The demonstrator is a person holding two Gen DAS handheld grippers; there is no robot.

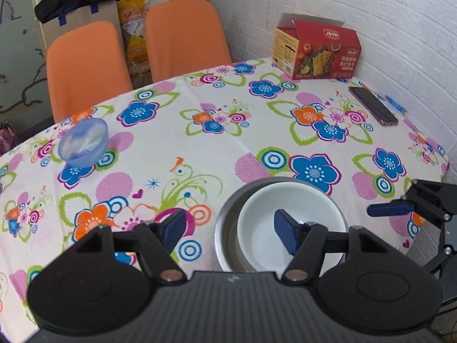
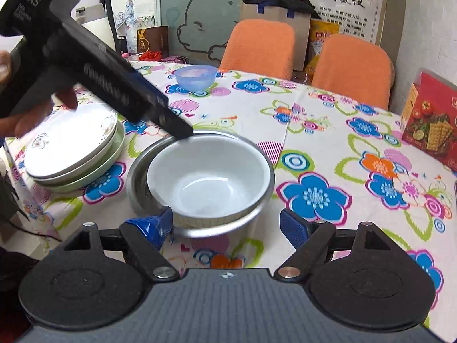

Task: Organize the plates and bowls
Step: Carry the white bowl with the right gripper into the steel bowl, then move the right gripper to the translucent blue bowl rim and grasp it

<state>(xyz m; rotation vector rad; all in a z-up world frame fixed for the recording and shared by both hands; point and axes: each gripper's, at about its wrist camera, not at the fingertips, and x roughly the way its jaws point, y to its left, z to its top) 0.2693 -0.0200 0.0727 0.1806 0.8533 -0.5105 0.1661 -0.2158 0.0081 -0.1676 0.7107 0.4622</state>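
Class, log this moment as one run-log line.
left tool: open | right tool: open | white bowl: nested in metal bowl | blue bowl: apart

"DAS" stands in white letters on the black gripper handle (image 2: 28, 3) at upper left. The wall poster (image 2: 337, 3) and red cracker box (image 1: 317, 50) carry Chinese print too small to read.

A bowl (image 2: 210, 177) sits inside a wider basin (image 2: 137, 183), just ahead between the right gripper's fingers (image 2: 155, 227); a stack of plates (image 2: 74, 148) lies left of them; a small bowl (image 2: 195, 77) stands far ahead; a box (image 2: 431, 120) lies right.
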